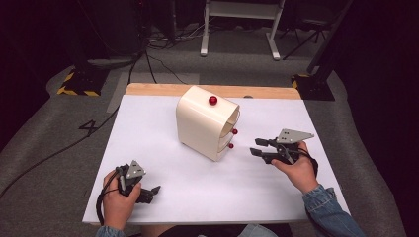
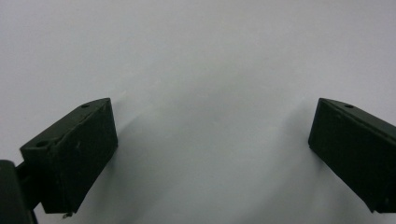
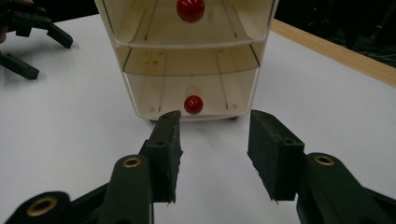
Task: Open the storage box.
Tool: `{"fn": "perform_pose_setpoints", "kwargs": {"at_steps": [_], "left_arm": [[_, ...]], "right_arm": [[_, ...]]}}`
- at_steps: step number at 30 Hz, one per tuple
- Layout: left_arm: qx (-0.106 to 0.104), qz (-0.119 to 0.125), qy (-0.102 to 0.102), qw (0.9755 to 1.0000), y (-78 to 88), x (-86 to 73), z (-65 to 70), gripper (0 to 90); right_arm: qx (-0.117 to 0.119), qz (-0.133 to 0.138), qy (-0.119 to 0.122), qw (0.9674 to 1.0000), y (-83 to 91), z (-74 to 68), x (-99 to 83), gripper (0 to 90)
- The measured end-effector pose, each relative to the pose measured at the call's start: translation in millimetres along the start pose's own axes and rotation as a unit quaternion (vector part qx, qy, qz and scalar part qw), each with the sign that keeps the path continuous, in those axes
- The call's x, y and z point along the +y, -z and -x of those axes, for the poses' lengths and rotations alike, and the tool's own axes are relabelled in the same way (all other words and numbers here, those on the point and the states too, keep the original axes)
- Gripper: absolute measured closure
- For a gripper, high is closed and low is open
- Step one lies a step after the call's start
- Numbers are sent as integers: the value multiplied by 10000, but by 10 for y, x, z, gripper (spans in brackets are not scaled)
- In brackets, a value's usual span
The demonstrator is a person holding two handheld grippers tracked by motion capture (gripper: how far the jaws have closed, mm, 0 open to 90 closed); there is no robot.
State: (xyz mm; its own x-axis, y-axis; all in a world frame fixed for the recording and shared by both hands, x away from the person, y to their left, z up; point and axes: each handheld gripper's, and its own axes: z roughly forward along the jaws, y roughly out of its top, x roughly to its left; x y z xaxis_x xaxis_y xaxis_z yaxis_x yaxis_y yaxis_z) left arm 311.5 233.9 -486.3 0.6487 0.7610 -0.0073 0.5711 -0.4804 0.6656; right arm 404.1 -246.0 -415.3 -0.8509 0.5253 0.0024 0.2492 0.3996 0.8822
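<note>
Cream drawer unit [image 1: 202,123], red knobs [image 1: 213,100]

Room, dim. Table [image 1: 148,148]: white top, wooden edge strip [image 1: 163,89] at 12 o'clock. Floor [image 1: 39,133]: grey carpet, black cables [image 1: 148,59]. White frame legs [image 1: 237,29] at 12 o'clock. Stand bases (yellow-black hazard striping) [image 1: 79,84] at 10 o'clock.

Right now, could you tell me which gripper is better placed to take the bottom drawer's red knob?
The right gripper: its open jaws face the bottom red knob of the drawer unit. The left gripper rests far off, over bare table.
</note>
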Motion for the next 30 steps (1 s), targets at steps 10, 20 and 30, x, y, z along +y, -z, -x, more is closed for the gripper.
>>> {"fn": "perform_pose_setpoints", "kwargs": {"at_steps": [10,20,30], "left_arm": [[-3,-7,-16,10000,-1,3,-7,15],[-9,-12,-13,10000,-2,5,-10,15],[-10,-14,-14,10000,-2,5,-11,15]], "right_arm": [[225,35,66,9997,-361,-19,-53,592],[233,-7,108,9997,-625,-24,-138,641],[254,185,87,9995,-746,-37,-181,672]]}}
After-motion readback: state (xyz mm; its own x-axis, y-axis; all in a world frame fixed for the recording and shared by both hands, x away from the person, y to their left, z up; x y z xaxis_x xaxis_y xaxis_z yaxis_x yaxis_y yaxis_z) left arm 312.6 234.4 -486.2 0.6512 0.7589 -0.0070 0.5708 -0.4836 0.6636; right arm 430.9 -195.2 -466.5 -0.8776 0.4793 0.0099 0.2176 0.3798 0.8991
